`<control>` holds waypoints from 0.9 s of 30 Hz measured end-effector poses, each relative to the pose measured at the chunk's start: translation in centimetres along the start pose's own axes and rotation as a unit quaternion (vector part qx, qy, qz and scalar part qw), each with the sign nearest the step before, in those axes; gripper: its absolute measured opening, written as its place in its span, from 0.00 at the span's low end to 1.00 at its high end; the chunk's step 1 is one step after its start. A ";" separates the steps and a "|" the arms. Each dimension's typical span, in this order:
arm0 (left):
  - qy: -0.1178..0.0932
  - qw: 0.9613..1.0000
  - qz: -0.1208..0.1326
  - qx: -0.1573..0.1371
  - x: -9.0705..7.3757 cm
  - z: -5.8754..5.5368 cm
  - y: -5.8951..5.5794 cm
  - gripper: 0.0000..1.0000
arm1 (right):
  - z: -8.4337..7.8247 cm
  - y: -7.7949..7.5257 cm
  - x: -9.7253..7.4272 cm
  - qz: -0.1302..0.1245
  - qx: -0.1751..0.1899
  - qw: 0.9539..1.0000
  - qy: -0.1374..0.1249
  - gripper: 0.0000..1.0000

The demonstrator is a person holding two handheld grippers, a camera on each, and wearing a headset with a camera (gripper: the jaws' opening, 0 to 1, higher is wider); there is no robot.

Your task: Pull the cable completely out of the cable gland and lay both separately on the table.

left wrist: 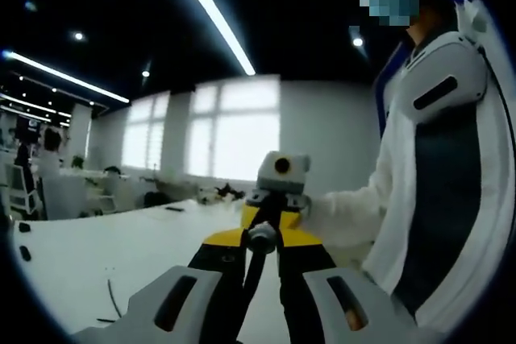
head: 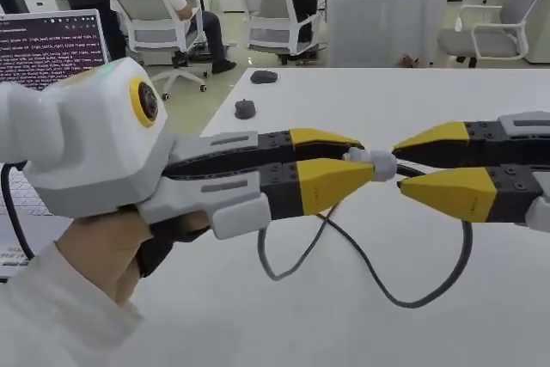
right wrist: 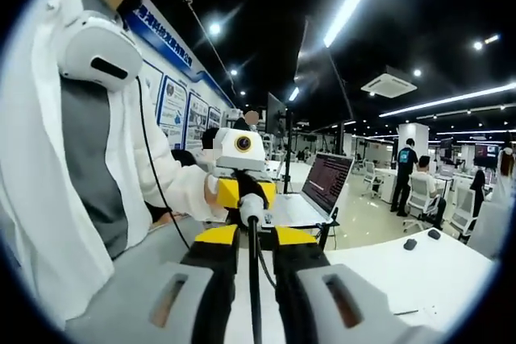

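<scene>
Above table (head: 481, 109), head view: we clamp left gripper (head: 368, 157) on gland (head: 379, 164), right gripper (head: 399, 167) on cable (head: 378, 285), opposed for straight pull. Left gripper view: gland betw. our jaws. Right gripper view: cable pinched, gland just ahead, not yet out.

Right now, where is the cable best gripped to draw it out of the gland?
Grip the cable on its straight stretch beside the cable gland, coming end-on from the right gripper side; it runs in line with the gland, which the left gripper holds.
</scene>
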State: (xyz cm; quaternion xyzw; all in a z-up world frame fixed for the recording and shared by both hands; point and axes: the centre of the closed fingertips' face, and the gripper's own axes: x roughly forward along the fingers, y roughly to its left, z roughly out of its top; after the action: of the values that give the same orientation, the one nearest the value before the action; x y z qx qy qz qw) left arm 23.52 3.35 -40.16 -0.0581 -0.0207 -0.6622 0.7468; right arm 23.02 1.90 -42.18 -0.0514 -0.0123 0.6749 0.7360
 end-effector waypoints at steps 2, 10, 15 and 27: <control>0.002 1.000 -0.001 0.004 0.2 -0.3 -0.1 0.15 | -0.5 0.0 0.1 0.000 -0.002 1.000 0.005 0.10; 0.013 0.999 0.011 0.031 0.5 -1.7 0.5 0.18 | -1.5 0.1 0.0 -0.015 -0.002 1.000 0.004 0.02; 0.011 1.000 0.000 -0.001 1.1 -3.2 0.5 0.31 | -1.9 0.4 0.2 -0.012 0.013 1.000 -0.004 0.02; 0.009 0.999 -0.010 -0.042 2.1 -4.0 -0.3 0.17 | -2.8 1.5 0.0 -0.007 0.018 1.000 -0.002 0.02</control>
State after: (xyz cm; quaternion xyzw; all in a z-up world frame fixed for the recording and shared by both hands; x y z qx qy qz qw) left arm 23.25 0.76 -43.87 -0.0836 0.0134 -0.6708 0.7368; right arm 21.79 1.87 -45.07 -0.0367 -0.0023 0.6699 0.7415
